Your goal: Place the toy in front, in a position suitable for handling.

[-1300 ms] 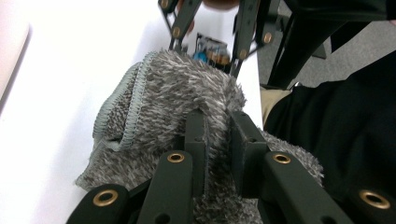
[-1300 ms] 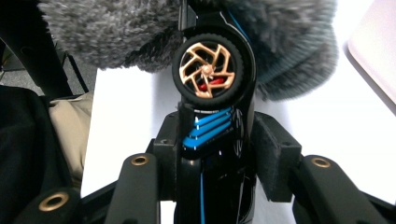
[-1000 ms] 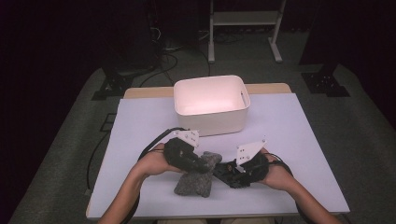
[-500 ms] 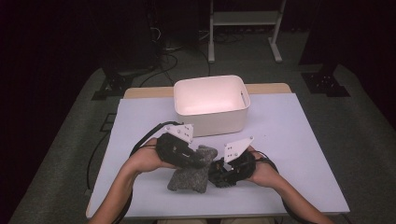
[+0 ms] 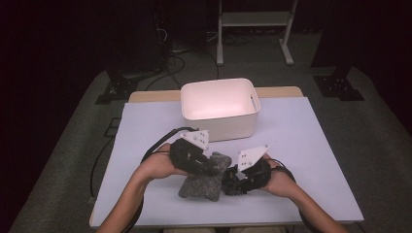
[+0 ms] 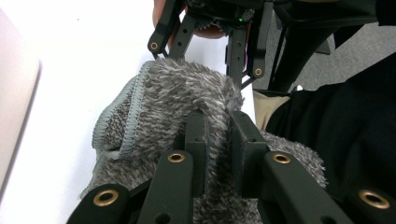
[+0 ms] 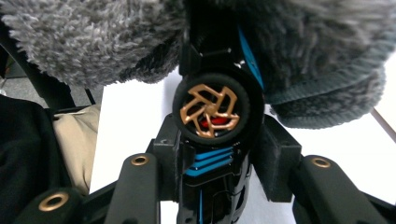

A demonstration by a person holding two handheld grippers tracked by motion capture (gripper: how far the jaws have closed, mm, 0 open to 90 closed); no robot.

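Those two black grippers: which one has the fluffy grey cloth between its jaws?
The left gripper pinches the fluffy grey cloth; the right gripper clamps a black toy car with a gold-spoked wheel.

So there's a white plastic bin sitting at the far middle of the table, open top, with a slot handle on its right wall. The table has a pale, whitish top with a strip of wood showing along the far edge. Grey carpet all around it. Past the table it's pretty dark, but you can make out a white metal stand and some black cables on the floor.
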